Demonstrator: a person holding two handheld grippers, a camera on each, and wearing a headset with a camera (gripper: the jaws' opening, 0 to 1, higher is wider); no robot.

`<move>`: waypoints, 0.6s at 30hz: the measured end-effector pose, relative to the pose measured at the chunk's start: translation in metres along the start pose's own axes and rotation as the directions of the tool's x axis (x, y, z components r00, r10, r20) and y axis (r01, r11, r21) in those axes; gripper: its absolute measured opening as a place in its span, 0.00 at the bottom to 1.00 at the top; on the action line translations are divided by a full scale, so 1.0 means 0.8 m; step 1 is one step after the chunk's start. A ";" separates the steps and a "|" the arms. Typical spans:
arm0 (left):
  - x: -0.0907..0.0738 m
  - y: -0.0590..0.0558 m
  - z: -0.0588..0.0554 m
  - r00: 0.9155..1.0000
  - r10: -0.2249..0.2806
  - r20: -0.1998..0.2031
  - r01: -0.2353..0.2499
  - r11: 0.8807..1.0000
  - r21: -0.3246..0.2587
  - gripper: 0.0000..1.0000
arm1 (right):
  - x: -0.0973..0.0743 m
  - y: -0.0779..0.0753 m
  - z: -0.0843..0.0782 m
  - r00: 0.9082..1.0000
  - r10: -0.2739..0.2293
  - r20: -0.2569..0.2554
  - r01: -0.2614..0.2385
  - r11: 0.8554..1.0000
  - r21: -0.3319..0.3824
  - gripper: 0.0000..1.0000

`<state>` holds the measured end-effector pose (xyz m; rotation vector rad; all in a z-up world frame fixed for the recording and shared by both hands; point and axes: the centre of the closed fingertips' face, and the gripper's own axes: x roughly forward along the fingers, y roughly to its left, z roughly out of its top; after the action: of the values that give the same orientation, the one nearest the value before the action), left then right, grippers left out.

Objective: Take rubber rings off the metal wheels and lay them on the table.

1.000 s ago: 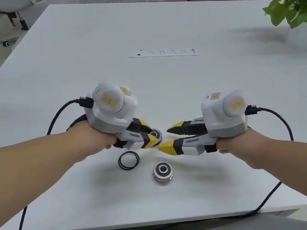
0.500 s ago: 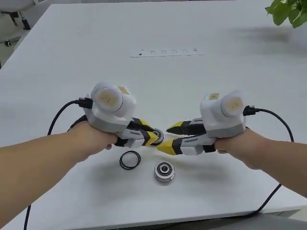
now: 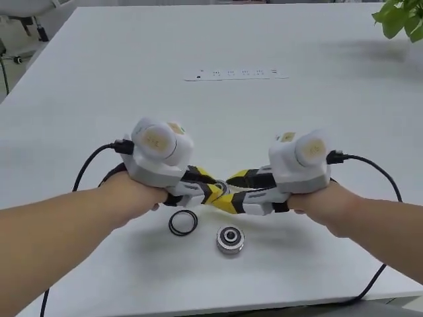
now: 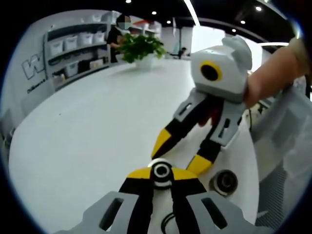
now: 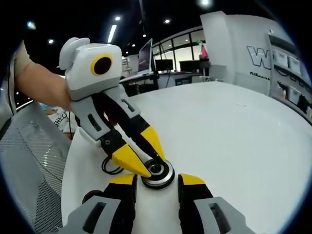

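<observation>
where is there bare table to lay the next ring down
Free: the wide table stretch beyond the left gripper and right gripper up to the white strip; also the near edge right of the bare wheel. Crowded: around the held wheel between the gripper tips, black rings just nearer.

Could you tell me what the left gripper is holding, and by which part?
A small metal wheel with a black rubber ring, apparently pinched across its rim in the left gripper.
</observation>
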<state>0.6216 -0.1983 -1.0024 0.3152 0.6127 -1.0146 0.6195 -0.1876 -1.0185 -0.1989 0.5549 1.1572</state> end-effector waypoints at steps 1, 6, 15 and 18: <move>0.000 0.001 0.000 1.000 0.002 0.000 -0.002 1.000 0.000 0.14 | 0.001 0.000 0.000 1.000 0.000 0.000 0.000 1.000 -0.002 0.30; 0.001 0.002 -0.001 1.000 0.007 0.000 -0.007 1.000 -0.004 0.14 | -0.001 0.002 -0.001 1.000 -0.004 0.000 0.004 1.000 -0.013 0.25; 0.002 0.004 -0.002 1.000 0.012 0.000 -0.012 1.000 -0.003 0.14 | -0.008 0.001 -0.003 1.000 -0.012 -0.005 0.012 1.000 -0.025 0.21; 0.002 0.003 -0.002 1.000 0.014 -0.001 -0.014 1.000 -0.004 0.14 | -0.010 0.001 -0.006 1.000 -0.013 -0.011 0.012 1.000 -0.026 0.19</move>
<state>0.6238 -0.1973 -1.0045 0.3159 0.6122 -1.0000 0.6152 -0.1960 -1.0181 -0.2309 0.5480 1.1522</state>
